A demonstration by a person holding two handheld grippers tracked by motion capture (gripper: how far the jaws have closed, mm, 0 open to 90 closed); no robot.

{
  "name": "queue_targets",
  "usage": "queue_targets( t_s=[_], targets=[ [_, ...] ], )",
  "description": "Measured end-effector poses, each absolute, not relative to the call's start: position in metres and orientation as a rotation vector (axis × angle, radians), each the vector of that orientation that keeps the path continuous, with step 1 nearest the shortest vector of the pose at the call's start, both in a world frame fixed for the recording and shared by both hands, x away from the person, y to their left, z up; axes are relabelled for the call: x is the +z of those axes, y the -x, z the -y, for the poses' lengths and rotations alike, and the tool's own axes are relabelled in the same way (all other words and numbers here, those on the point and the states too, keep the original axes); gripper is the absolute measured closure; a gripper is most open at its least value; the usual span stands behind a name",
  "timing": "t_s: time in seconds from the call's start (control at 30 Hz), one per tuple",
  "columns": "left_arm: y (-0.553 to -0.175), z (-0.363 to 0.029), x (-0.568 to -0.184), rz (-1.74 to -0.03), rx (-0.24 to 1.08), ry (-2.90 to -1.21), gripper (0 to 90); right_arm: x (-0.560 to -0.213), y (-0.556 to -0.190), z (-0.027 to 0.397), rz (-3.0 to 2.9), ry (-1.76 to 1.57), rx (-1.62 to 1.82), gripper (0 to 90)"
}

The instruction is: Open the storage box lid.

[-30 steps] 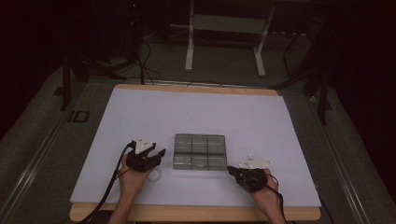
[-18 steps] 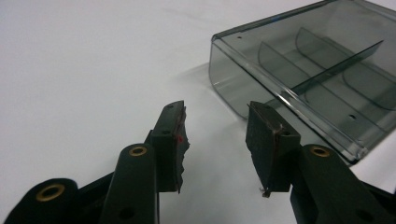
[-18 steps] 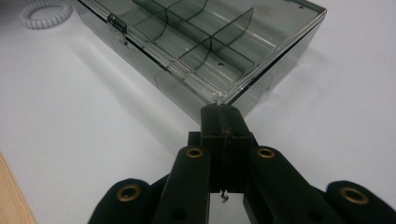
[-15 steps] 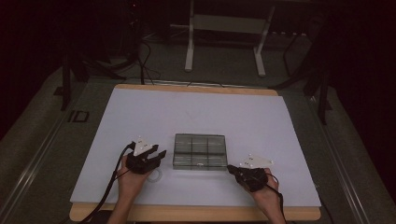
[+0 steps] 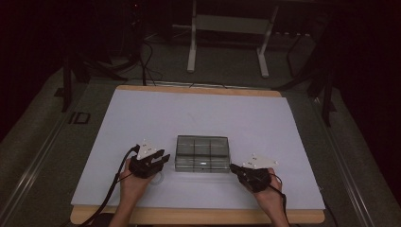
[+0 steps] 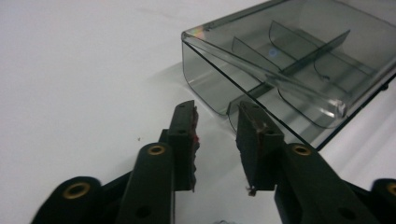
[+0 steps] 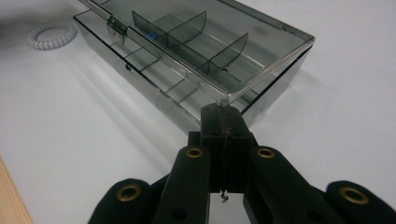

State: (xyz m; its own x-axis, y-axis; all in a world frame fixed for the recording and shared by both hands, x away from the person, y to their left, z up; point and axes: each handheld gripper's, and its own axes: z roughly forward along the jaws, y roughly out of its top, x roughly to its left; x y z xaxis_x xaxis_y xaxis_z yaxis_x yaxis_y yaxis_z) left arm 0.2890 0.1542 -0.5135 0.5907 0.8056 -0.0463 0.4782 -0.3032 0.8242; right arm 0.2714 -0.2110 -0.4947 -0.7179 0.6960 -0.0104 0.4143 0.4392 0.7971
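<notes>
A clear smoky compartment box [image 5: 202, 152] lies in the middle of the white-covered table, its lid a little ajar. My left gripper [image 5: 163, 158] sits at the box's left side. In the left gripper view its jaws [image 6: 215, 109] stand apart just short of the box's near corner [image 6: 205, 88]; they have just been closing and nothing is between the pads. My right gripper [image 5: 232, 167] is at the box's front right corner. Its jaws [image 7: 223, 109] are shut together, tips right under the lid's corner [image 7: 224, 95]. A small blue item [image 7: 149, 35] lies in one compartment.
A white coiled hair tie [image 7: 51, 35] lies on the table beside the box's far side in the right gripper view. The table's wooden front edge [image 5: 198, 216] runs just behind both hands. Dark stands and cables stand on the floor beyond the table.
The left jaws look drawn a little closer together. Both hands and the box keep their places.
</notes>
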Motion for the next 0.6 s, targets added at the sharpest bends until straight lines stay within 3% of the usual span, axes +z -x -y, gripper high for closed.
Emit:
queue_targets(
  t_s=[0.47, 0.6],
  targets=[
    [-0.282, -0.139, -0.508, -0.894, 0.466, -2.025, 89.3, -0.489, -0.273, 0.211, -2.332, -0.952, 1.181, 89.8],
    [-0.280, -0.135, -0.506, -0.880, 0.457, -2.029, 90.0, -0.489, -0.274, 0.211, -2.330, -0.954, 1.180, 89.8]
  ],
)
